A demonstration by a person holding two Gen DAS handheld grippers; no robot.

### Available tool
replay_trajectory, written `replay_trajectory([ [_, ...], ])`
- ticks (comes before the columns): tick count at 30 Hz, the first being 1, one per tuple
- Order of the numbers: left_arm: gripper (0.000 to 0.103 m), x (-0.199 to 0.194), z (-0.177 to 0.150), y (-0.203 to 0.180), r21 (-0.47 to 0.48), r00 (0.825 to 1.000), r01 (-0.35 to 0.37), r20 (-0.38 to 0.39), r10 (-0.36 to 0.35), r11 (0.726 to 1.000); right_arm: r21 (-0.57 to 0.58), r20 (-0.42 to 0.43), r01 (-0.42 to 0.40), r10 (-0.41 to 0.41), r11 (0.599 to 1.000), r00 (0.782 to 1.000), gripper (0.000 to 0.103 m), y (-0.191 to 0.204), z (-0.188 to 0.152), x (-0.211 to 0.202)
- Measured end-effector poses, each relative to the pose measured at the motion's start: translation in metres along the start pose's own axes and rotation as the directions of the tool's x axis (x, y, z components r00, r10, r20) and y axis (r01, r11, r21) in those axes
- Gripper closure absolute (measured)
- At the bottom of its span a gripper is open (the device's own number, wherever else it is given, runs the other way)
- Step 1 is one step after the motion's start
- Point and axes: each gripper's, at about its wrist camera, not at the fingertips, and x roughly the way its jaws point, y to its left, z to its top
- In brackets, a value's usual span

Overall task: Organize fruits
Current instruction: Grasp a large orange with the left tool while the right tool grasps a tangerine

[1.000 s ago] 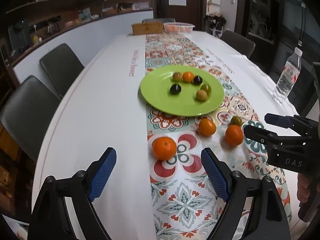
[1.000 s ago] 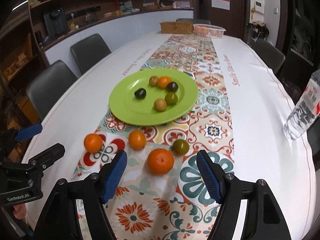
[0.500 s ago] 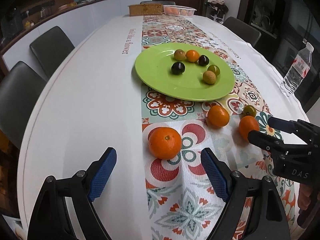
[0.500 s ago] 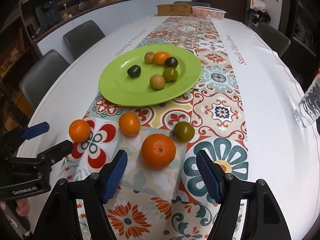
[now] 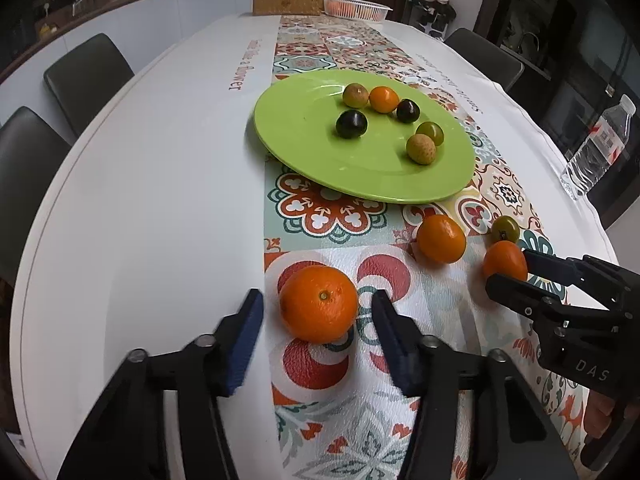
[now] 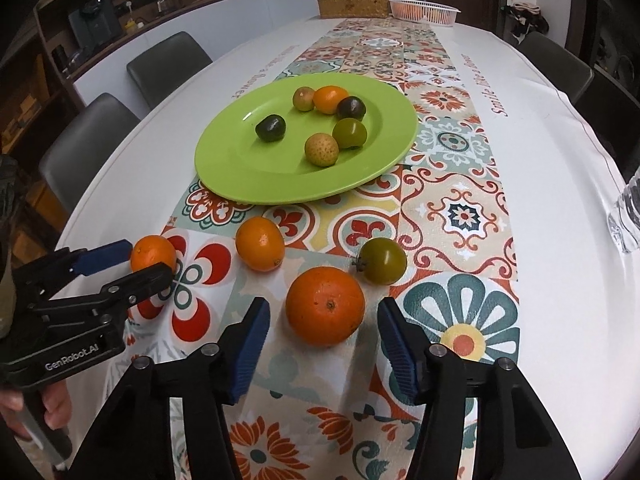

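My left gripper [image 5: 316, 332] points steeply down, its jaws closing around an orange [image 5: 318, 309] with gaps on both sides. My right gripper [image 6: 324, 334], at its three o'clock, tilts likewise, closing around another orange [image 6: 325, 305], not yet touching.

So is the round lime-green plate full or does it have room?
Room: the lime-green plate holds six small fruits; its left half is bare.

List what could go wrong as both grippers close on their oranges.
1. The left gripper is closing on the left orange with gaps still showing beside both pads; an uneven squeeze could roll the round fruit away.
2. The right gripper is closing on the right orange; the green tomato sits close behind and might get nudged.
3. The green plate already holds six fruits, so dropping new ones in could scatter them.
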Motion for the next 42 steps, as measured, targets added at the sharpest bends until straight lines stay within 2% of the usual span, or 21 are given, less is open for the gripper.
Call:
replay_trajectory([
  [9, 0.063, 0.005, 0.000, 0.000, -0.007, 1.000, -0.004, -0.010, 0.003, 1.000, -0.008, -0.008, -0.007, 0.007, 1.000, 1.000, 0.061, -0.001, 0.000, 0.004],
  [25, 0.064, -0.021, -0.004, -0.014, 0.017, 0.999, -0.012, 0.042, 0.011, 1.000, -0.022, 0.047, -0.019, 0.020, 1.000, 0.999, 0.061, -0.001, 0.001, -0.016],
  [42, 0.064, -0.081, 0.003, -0.036, 0.043, 0.983, -0.017, 0.185, 0.009, 0.999, -0.089, 0.189, -0.063, 0.079, 0.994, 0.979, 0.061, 0.007, 0.009, -0.076],
])
